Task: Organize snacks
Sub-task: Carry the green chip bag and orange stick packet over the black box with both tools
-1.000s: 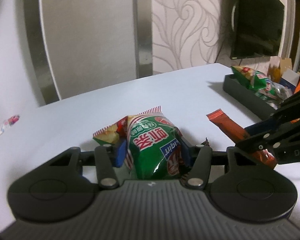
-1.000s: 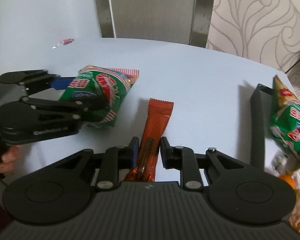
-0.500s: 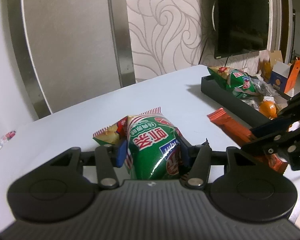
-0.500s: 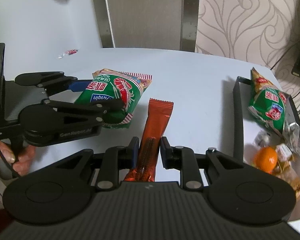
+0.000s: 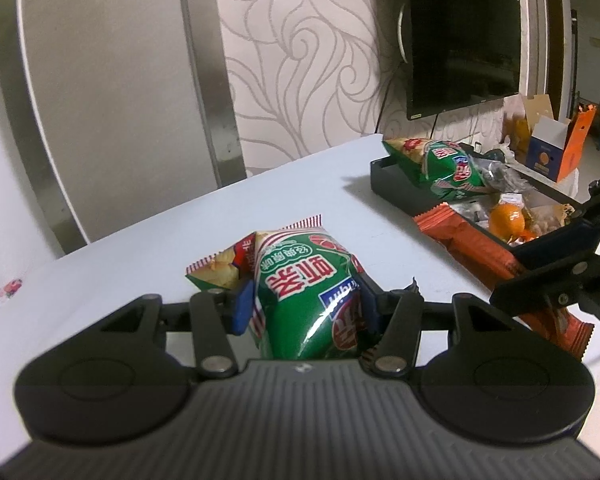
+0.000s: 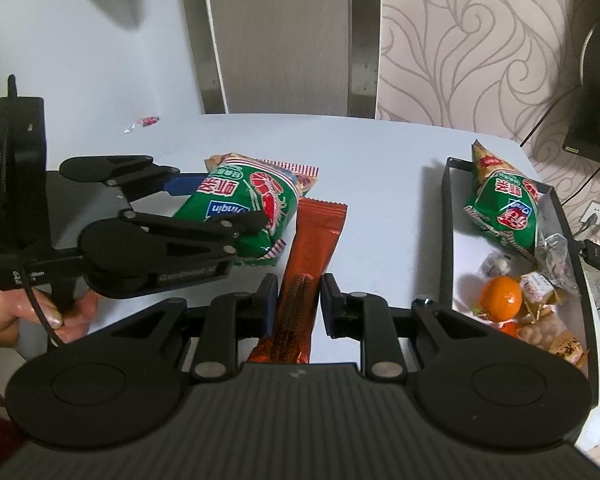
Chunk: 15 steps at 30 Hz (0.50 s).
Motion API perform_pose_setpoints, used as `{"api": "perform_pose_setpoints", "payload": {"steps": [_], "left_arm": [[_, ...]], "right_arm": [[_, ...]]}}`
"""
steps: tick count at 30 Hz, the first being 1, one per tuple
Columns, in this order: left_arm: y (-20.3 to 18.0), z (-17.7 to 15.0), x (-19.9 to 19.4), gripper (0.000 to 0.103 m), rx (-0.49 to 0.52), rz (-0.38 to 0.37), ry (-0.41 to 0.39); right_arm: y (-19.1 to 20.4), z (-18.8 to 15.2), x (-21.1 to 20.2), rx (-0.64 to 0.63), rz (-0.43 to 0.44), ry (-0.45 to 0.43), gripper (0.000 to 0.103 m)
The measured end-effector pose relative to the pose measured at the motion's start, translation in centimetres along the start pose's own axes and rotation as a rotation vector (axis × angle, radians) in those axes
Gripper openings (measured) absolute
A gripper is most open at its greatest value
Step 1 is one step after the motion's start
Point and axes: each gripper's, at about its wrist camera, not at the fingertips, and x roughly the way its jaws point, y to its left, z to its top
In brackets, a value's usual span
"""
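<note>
Right wrist view: the right gripper (image 6: 296, 300) clamps a long orange foil bar (image 6: 300, 280), the left gripper (image 6: 220, 204) a puffy green crisp bag (image 6: 248, 208); both are in transport and must next be lowered into the black tray (image 6: 446, 240) at the table's right edge.

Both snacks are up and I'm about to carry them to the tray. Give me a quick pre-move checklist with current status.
1. Left gripper clamped on the green chip bag: ok.
2. Right gripper clamped on the orange wafer pack: ok.
3. Black tray in view: ok.
4. Free space in tray, near its far end beside the second green bag: ok, but tight.
5. Both snacks clear of the table: cannot tell.
</note>
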Motion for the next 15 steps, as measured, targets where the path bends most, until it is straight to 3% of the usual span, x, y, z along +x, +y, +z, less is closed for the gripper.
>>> {"api": "perform_pose_setpoints", "payload": {"steps": [15], "left_arm": [[-3.3, 2.2, 1.8, 0.055, 0.044, -0.03, -0.025]], "right_arm": [[-3.5, -0.4, -1.7, 0.039, -0.026, -0.031, 0.027]]}}
